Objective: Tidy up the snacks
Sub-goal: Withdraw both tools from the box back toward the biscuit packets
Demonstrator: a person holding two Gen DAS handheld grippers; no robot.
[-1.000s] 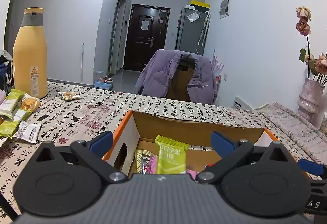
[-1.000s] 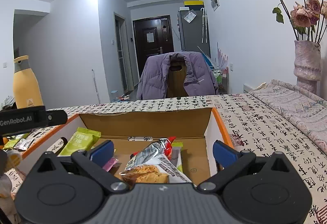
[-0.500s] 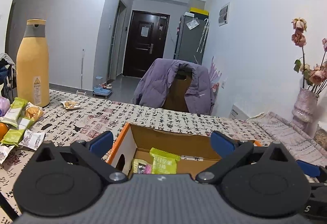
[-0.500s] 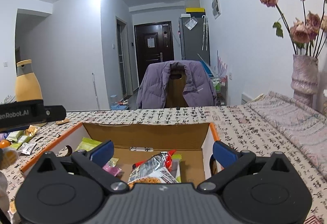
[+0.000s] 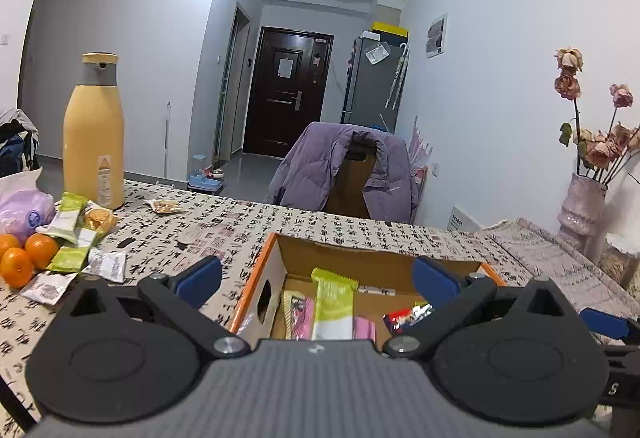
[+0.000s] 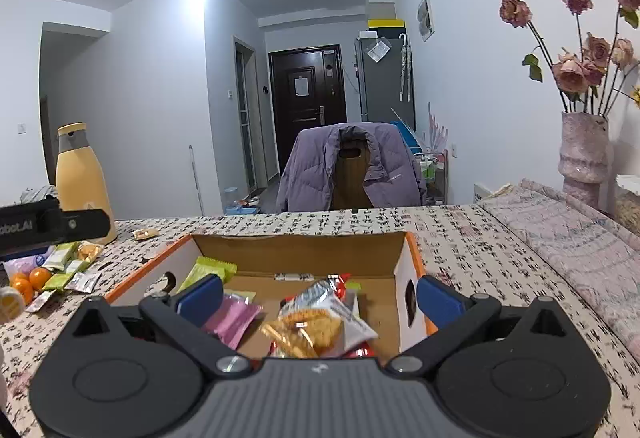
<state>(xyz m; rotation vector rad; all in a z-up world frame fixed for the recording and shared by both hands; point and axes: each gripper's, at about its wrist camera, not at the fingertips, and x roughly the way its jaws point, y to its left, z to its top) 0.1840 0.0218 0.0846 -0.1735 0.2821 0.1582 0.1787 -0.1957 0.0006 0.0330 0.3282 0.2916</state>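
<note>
The left hand-held gripper [image 5: 316, 280] has its blue-padded fingers spread apart with nothing between them. Just ahead of it and below sits the open orange-edged cardboard box [image 5: 276, 270] on the desk [image 5: 224, 226] covered in a black-and-white calligraphy cloth. A lime-green snack packet [image 5: 333, 302] stands upright inside the box, beside a pink wrapper [image 5: 364, 328]. To the gripper's left lie loose green and white snack packets [image 5: 74, 238] next to three oranges [image 5: 24, 256], with a tall yellow bottle [image 5: 94, 134] beyond them.

The right hand-held gripper [image 6: 318, 296] is also spread wide and empty, poised over the same box [image 6: 412, 258]. Directly ahead between its fingers lies a clear packet of golden crackers [image 6: 316, 322].
</note>
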